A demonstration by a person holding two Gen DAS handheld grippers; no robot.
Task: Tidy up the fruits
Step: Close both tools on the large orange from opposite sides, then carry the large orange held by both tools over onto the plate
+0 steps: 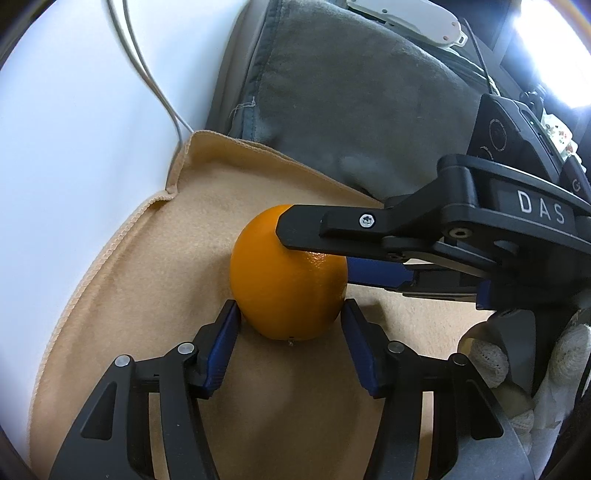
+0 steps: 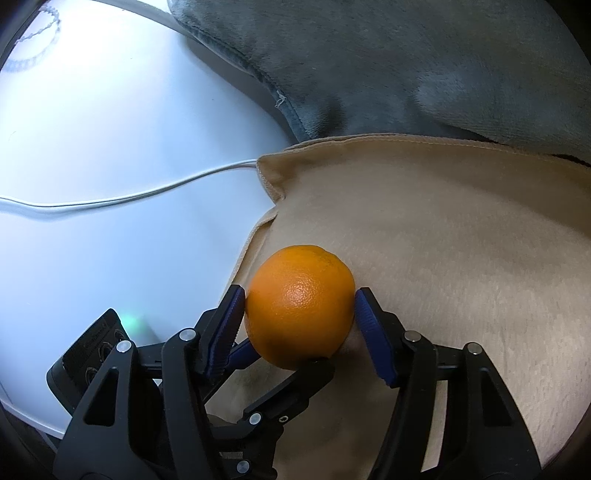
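One orange (image 1: 284, 280) (image 2: 299, 306) rests on a beige cloth (image 1: 147, 295) (image 2: 443, 240), and both grippers hold it. In the left wrist view my left gripper (image 1: 288, 308) reaches in from below, its blue pads pressed against the fruit's left and right sides. My right gripper (image 1: 314, 251) comes in from the right, one black finger across the top of the orange and a blue pad against its right flank. In the right wrist view my right gripper (image 2: 300, 295) clamps the orange on both sides, while my left gripper (image 2: 280, 363) shows beneath the fruit.
A grey plush cushion (image 1: 351, 92) (image 2: 406, 55) lies behind the cloth. The white tabletop (image 1: 74, 129) (image 2: 110, 166) carries a white cable (image 1: 147, 74) (image 2: 147, 192). A gloved hand (image 1: 487, 362) holds the right gripper's handle. A white device (image 1: 406, 18) sits at the back.
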